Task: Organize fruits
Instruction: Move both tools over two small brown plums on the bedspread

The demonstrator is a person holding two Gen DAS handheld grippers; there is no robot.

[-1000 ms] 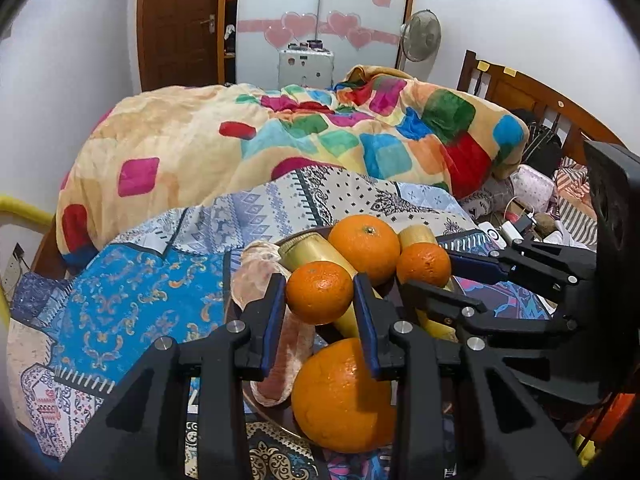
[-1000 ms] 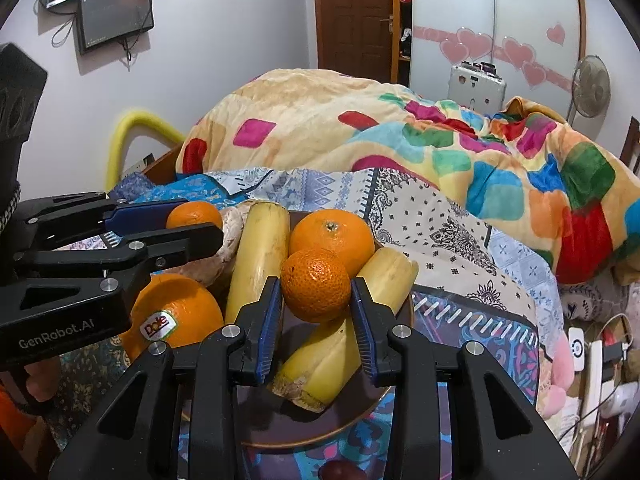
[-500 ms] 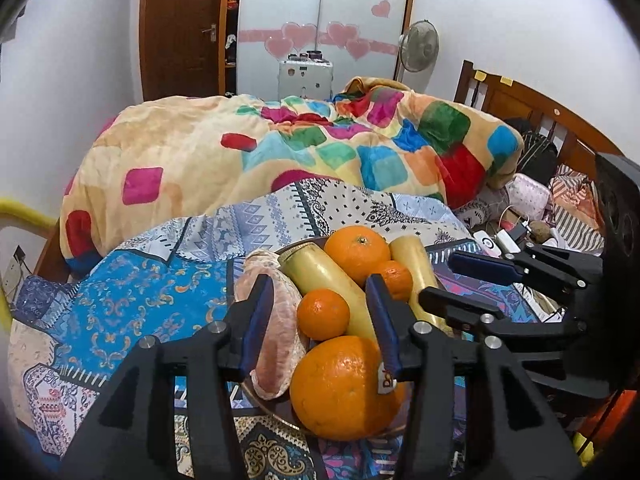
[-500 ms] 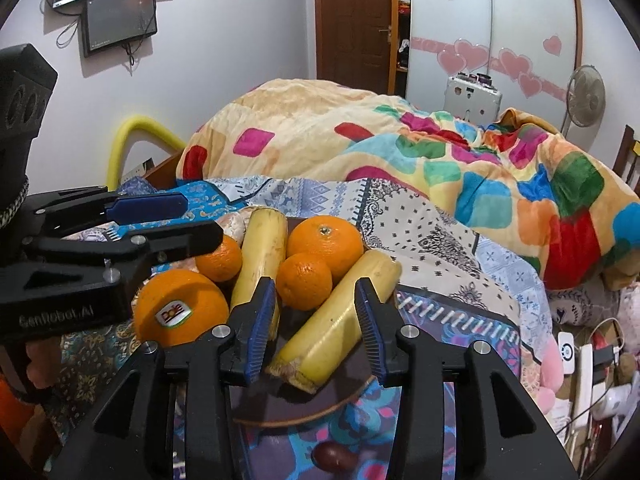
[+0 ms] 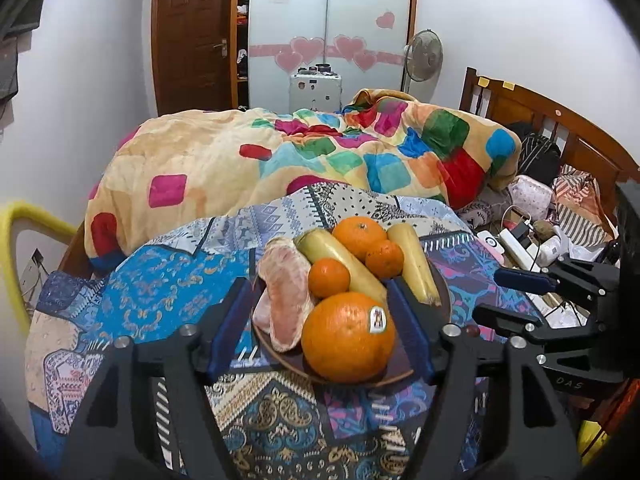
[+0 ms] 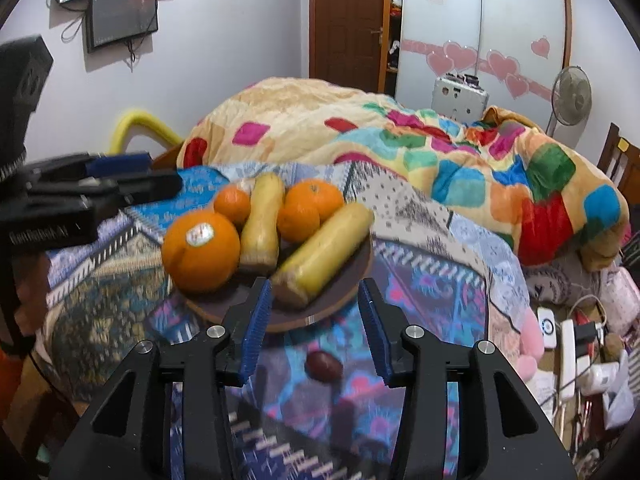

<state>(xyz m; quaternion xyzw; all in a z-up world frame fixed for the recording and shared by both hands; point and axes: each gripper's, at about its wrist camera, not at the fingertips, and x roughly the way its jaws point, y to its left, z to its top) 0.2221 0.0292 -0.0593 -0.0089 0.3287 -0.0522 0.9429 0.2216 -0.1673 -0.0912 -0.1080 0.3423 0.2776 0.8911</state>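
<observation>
Orange oranges [image 5: 347, 336], yellow bananas [image 6: 324, 248], seemingly brown plate [image 6: 320, 312].

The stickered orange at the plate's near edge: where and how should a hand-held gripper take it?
Grip the stickered orange across its widest middle, from the plate's open near side. It is round; a banana and a small orange crowd behind it.

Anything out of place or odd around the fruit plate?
One small dark red fruit lies alone on the bedspread, just off the plate, while the oranges and bananas are piled on it. Nothing spilled or damaged otherwise.
</observation>
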